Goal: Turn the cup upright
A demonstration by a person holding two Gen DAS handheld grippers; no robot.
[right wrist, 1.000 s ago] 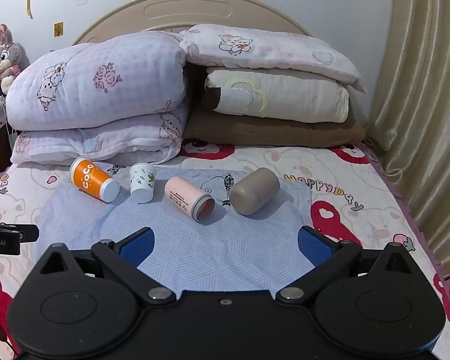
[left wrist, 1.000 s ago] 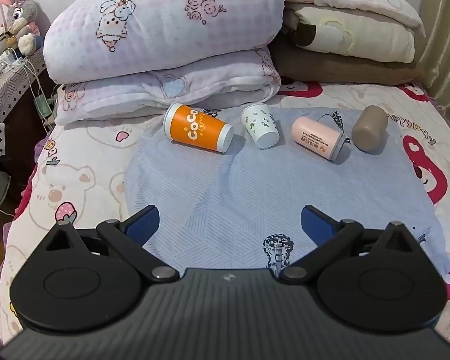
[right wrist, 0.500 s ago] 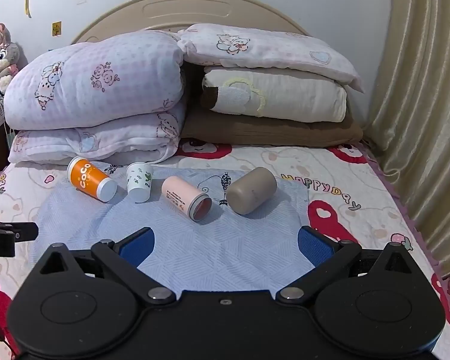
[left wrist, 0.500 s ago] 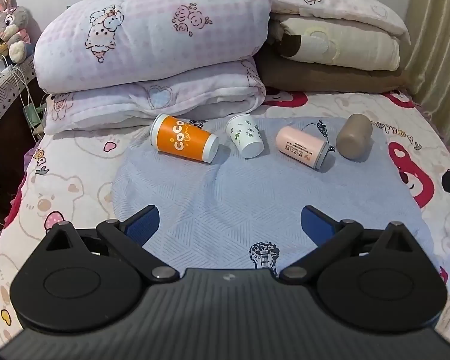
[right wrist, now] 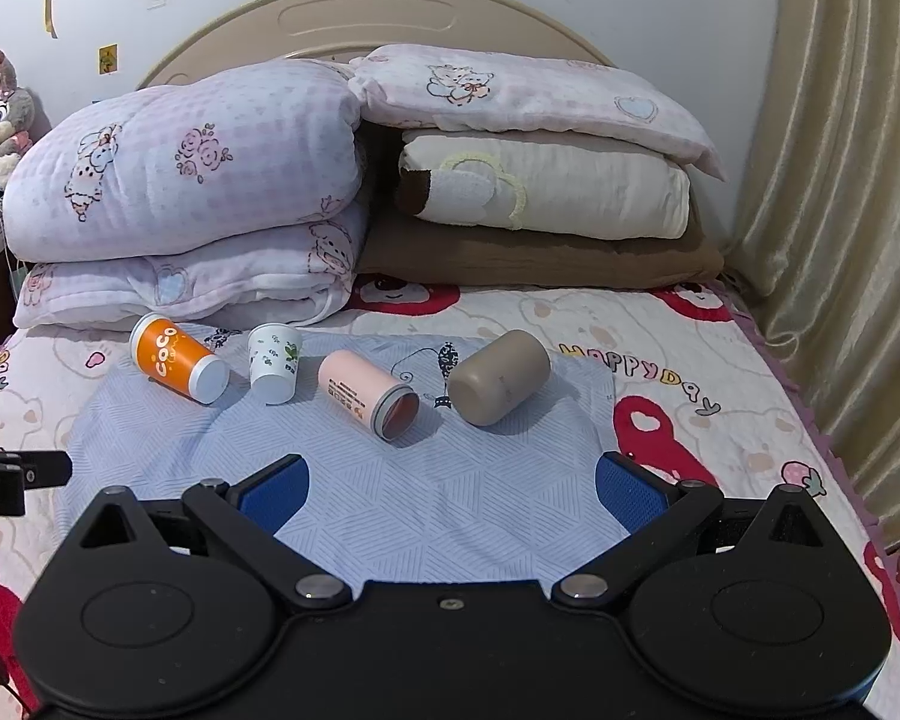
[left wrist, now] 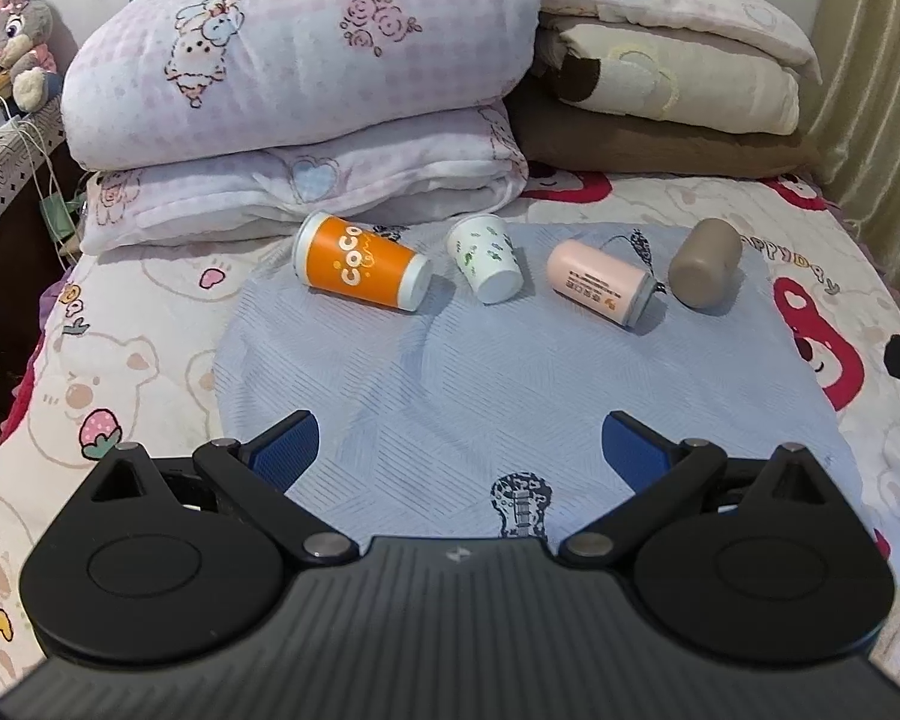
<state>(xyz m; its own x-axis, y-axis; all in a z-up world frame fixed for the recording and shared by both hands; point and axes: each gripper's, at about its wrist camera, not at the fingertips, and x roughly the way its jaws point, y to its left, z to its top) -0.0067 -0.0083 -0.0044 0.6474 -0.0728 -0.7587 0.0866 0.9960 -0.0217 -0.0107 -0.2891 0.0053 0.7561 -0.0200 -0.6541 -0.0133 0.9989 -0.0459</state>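
Observation:
Several cups lie on their sides in a row on a blue cloth [left wrist: 480,396] on the bed: an orange "CoCo" cup [left wrist: 360,270] [right wrist: 177,358], a small white leaf-print cup [left wrist: 486,264] [right wrist: 275,362], a pink cup [left wrist: 600,282] [right wrist: 367,387] and a taupe cup [left wrist: 705,261] [right wrist: 498,377]. My left gripper [left wrist: 459,450] is open and empty, well short of the cups. My right gripper [right wrist: 453,495] is open and empty, in front of the pink and taupe cups.
Folded quilts and pillows [right wrist: 210,192] are stacked behind the cups against the headboard. A curtain [right wrist: 840,180] hangs on the right. A nightstand with a plush toy [left wrist: 18,30] stands at the left. The other gripper shows at each view's edge [right wrist: 6,477].
The left view has shifted slightly, so the cups sit a little lower and further right in it. The right gripper has edged closer to the cups. Both stay open.

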